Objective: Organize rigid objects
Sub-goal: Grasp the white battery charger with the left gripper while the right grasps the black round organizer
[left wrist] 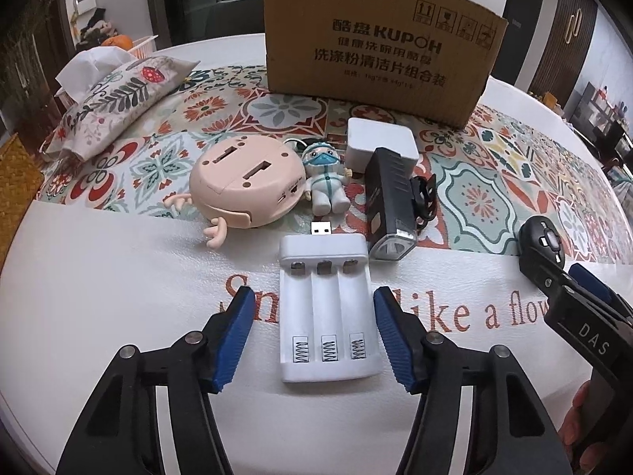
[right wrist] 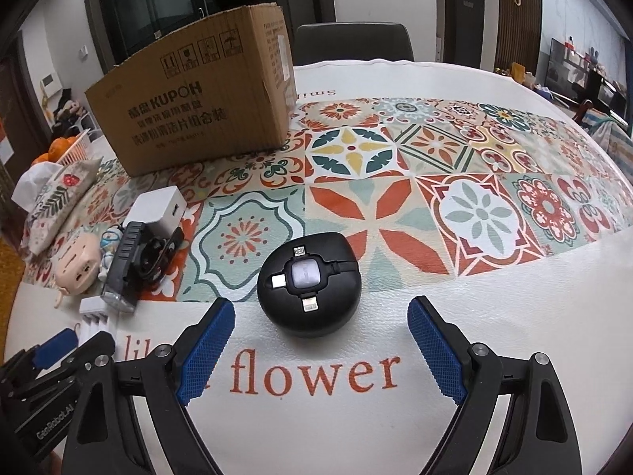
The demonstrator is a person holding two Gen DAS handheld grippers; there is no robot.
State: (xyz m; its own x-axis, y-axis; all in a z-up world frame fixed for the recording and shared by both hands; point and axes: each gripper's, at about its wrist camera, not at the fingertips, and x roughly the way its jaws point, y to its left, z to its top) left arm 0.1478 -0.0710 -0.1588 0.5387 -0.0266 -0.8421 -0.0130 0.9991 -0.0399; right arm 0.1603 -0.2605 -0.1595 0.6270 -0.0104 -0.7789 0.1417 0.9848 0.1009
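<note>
A white three-slot battery charger (left wrist: 324,316), empty, lies flat on the white tablecloth between the blue pads of my left gripper (left wrist: 312,293). The right pad is at its edge and the left pad stands off with a gap, so the gripper is open. A round black multi-plug cable hub (right wrist: 308,289) sits just beyond the fingertips of my right gripper (right wrist: 321,303), which is wide open with nothing between its pads. In the left wrist view the hub (left wrist: 540,245) shows at the right with the right gripper's fingers behind it.
Behind the charger lie a pink round gadget (left wrist: 241,182), a small masked-figure USB stick (left wrist: 324,182), a white adapter (left wrist: 381,142) and a black bike light (left wrist: 389,202). An open cardboard box (left wrist: 376,47) stands at the back. A floral tissue pouch (left wrist: 114,99) lies at the left.
</note>
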